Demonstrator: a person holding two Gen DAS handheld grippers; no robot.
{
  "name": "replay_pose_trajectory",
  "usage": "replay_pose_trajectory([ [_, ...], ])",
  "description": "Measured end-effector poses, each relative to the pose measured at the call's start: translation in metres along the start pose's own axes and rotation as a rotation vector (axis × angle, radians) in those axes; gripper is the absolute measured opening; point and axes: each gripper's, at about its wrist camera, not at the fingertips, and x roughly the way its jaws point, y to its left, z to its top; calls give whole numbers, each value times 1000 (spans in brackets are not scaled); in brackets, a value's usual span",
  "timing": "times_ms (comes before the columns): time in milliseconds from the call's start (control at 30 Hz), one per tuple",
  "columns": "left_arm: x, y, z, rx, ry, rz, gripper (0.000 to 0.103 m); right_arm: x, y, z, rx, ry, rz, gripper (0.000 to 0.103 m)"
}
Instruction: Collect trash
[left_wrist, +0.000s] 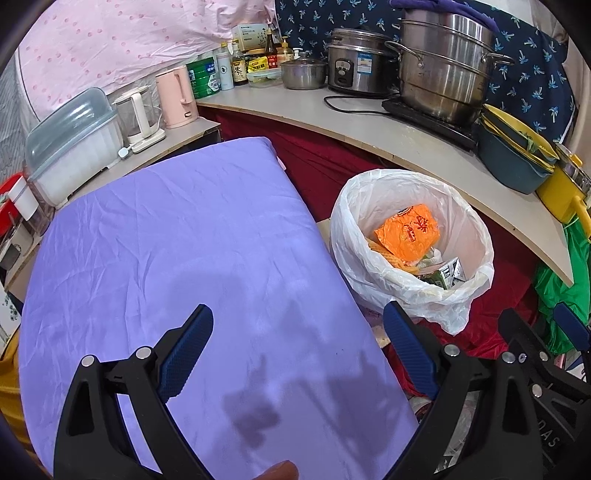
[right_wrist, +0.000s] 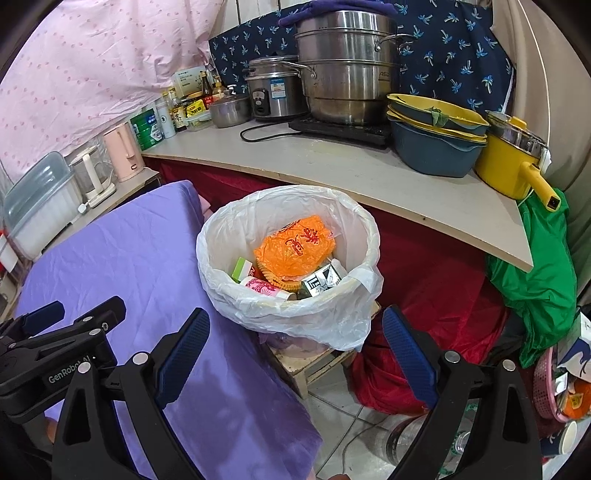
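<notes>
Trash bin (right_wrist: 291, 302) w/ orange wrapper (right_wrist: 291, 251) | L tool (left_wrist: 297, 354) "GenRobot AI", spread, empty | R tool (right_wrist: 295, 354) spread, empty

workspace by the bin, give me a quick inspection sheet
surface: purple cloth bare, wrinkled
job's things: bin with white liner holds an orange bag, cartons and a cup
clutter: pots, rice cooker, bottles, stacked basins, yellow pot on the shelf; bottles on the floor
grippers: left gripper and right gripper both open, nothing between the fingers
cables: black cord on the shelf
surroundings: pink sheet, red cloth under the shelf, green bag
</notes>
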Motion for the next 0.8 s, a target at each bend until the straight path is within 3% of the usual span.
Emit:
replay_pose_trajectory([
  [800,-9,14,-10,-17,7,40,89,-9,13,-3,-49,-2,37,91],
])
